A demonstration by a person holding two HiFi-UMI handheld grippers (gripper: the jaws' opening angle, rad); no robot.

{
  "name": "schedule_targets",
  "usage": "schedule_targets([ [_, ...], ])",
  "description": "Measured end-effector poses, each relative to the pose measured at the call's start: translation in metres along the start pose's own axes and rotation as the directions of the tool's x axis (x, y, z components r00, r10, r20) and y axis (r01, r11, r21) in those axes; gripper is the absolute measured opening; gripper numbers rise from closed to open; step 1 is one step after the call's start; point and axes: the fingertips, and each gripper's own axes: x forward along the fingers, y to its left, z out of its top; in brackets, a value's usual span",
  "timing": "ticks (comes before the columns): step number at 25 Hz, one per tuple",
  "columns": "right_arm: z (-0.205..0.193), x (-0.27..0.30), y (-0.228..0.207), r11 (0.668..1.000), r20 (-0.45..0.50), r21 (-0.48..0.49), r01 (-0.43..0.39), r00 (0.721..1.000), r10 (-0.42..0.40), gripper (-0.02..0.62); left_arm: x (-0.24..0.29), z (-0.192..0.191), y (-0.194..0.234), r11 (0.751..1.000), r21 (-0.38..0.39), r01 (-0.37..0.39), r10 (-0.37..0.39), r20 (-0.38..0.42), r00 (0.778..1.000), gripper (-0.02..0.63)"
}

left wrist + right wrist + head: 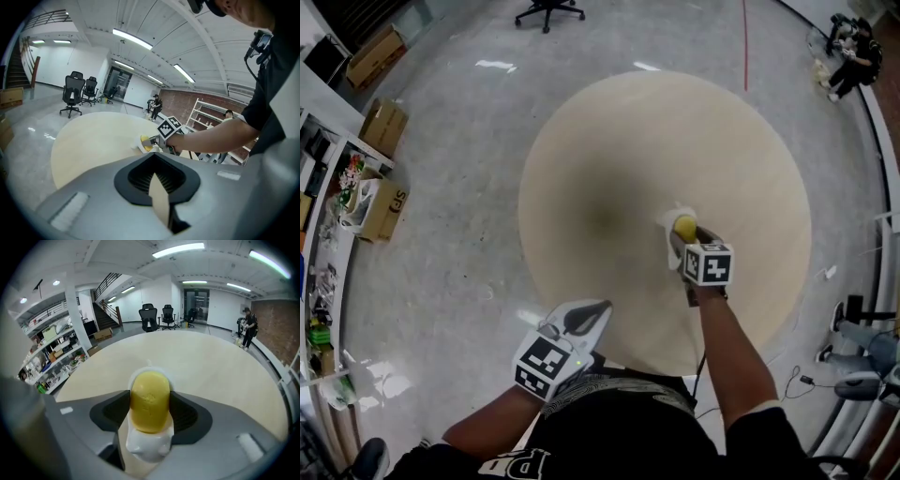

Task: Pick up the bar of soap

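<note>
A yellow oval bar of soap (pixel 150 399) stands on a white dish (pixel 147 446) on the round beige table (pixel 609 159), right of its middle. My right gripper (pixel 150 405) is open around the soap, which fills the gap, with a dark pad close on each side. The head view shows the soap (pixel 685 227) at the tip of the right gripper (pixel 682 234). My left gripper (pixel 598 307) hangs over the table's near edge, shut and holding nothing. In the left gripper view the soap (pixel 146 146) lies far ahead, beyond the left gripper (pixel 159 197).
Cardboard boxes (pixel 382 127) and cluttered shelves (pixel 328 216) line the floor at the left. An office chair (pixel 548 11) stands beyond the table. People sit at the far right (pixel 853 56) and lower right (pixel 872 347), next to a curved rail.
</note>
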Motion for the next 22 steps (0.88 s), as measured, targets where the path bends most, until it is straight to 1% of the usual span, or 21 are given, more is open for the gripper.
schedule_targets([
  [2, 0.001, 0.002, 0.0, 0.998, 0.004, 0.053, -0.022, 1.0, 0.022, 0.273, 0.001, 0.0, -0.001, 1.0, -0.008, 0.004, -0.004, 0.007, 1.0, 0.006],
  [4, 0.001, 0.004, 0.002, 0.997, 0.006, 0.066, -0.04, 0.999, 0.04, 0.267, -0.001, -0.001, -0.003, 1.0, -0.015, 0.009, -0.009, 0.012, 1.0, 0.006],
  [7, 0.0, 0.003, 0.003, 0.998, -0.005, 0.04, -0.048, 0.999, 0.048, 0.264, -0.006, -0.005, -0.009, 1.0, -0.016, 0.016, -0.015, 0.017, 1.0, 0.006],
  [9, 0.001, 0.001, 0.003, 1.0, -0.013, 0.002, -0.029, 1.0, 0.029, 0.262, -0.01, -0.006, -0.011, 1.0, -0.016, 0.018, -0.018, 0.021, 1.0, 0.006],
  [11, 0.006, -0.003, 0.005, 0.999, 0.005, -0.031, -0.011, 1.0, 0.011, 0.262, -0.014, -0.006, -0.01, 1.0, -0.012, 0.016, -0.015, 0.03, 0.999, 0.006],
  [14, 0.016, -0.016, 0.01, 0.999, 0.057, -0.037, -0.012, 0.998, 0.014, 0.262, -0.022, -0.006, -0.008, 1.0, -0.006, 0.006, -0.006, 0.045, 0.999, 0.006],
  [18, 0.026, -0.043, 0.022, 0.999, 0.137, -0.008, -0.039, 0.99, 0.04, 0.262, -0.029, -0.007, -0.01, 1.0, 0.003, 0.009, -0.009, 0.06, 0.998, 0.006],
  [20, 0.032, -0.063, 0.029, 0.998, 0.198, 0.022, -0.061, 0.979, 0.056, 0.262, -0.031, -0.008, -0.011, 1.0, 0.01, 0.019, -0.019, 0.061, 0.998, 0.006],
  [22, 0.037, -0.086, 0.039, 0.992, 0.274, 0.067, -0.109, 0.958, 0.087, 0.262, -0.032, -0.008, -0.012, 0.999, 0.013, 0.034, -0.034, 0.063, 0.997, 0.006],
])
